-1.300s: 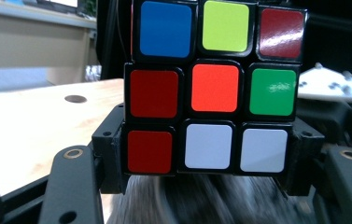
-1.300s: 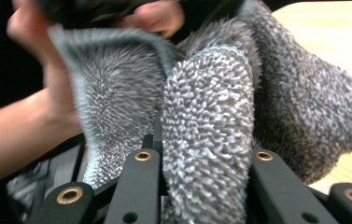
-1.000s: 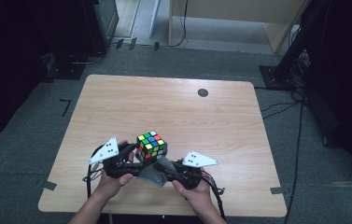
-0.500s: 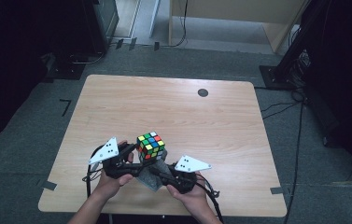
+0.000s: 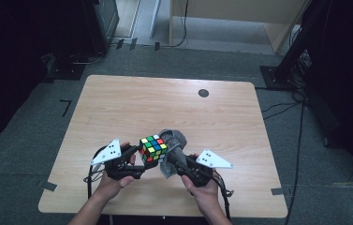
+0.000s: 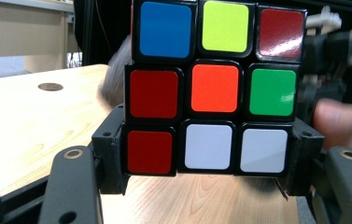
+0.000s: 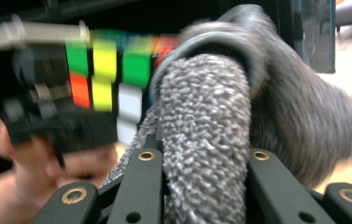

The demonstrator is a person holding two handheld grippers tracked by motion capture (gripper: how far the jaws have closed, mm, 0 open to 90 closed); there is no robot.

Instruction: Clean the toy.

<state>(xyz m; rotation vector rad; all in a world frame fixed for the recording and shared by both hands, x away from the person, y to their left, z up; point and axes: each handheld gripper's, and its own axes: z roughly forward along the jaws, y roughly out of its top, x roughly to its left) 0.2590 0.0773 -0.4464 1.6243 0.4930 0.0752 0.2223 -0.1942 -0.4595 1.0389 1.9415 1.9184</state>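
A light wooden table (image 5: 118, 112) is set on a grey carpeted floor (image 5: 33, 140), with dark stands and cables around it. Near the table's near edge, at its middle, a scrambled cube (image 5: 153, 148) is held above the wood, tilted so that one corner points toward the far side; no long axis can be told, the sides being equal. In the left gripper view a face is shown with blue, yellow and red in the top row, red, orange and green across the middle, and red, white, white at the bottom. The left gripper (image 5: 136, 157) is clamped partway closed on the cube's lower layer. Just right of the cube, touching it, a grey looped-pile cloth (image 5: 173, 143) is bunched upright and gripped tightly by the right gripper (image 5: 173, 159).
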